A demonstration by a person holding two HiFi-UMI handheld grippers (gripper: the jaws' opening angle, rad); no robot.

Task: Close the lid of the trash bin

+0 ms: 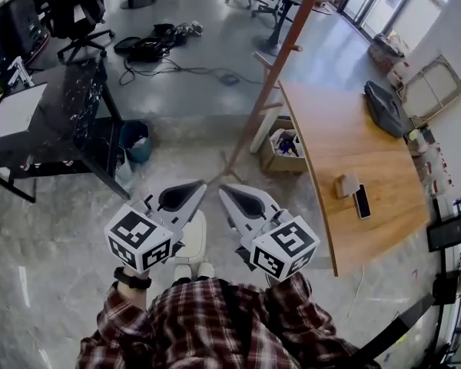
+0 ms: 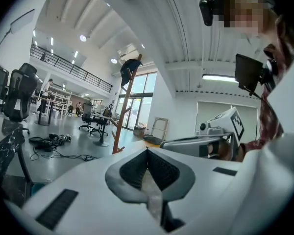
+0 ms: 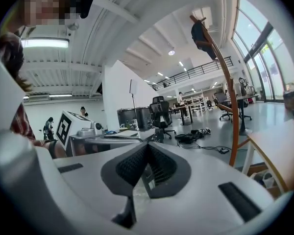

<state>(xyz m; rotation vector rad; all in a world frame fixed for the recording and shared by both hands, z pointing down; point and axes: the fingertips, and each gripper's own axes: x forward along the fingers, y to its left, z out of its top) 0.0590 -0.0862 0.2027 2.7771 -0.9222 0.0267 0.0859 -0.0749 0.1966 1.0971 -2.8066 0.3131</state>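
A white bin (image 1: 193,238) with a rounded, flat top stands on the floor just ahead of the person's shoes, partly hidden by both grippers; from above its lid looks down. My left gripper (image 1: 200,184) (image 2: 147,150) and right gripper (image 1: 223,190) (image 3: 148,145) hover side by side above it, close to the body and pointing forward. Both have their jaws shut tip to tip with nothing between them. Each gripper view looks out level across the room and shows the other gripper, not the bin.
A blue bucket (image 1: 136,141) sits by a black table (image 1: 77,106) at the left. A curved wooden table (image 1: 346,152) with a phone (image 1: 362,201) is at the right, with a cardboard box (image 1: 284,146) and a wooden coat stand (image 1: 280,56) beside it. Cables (image 1: 177,69) lie further off.
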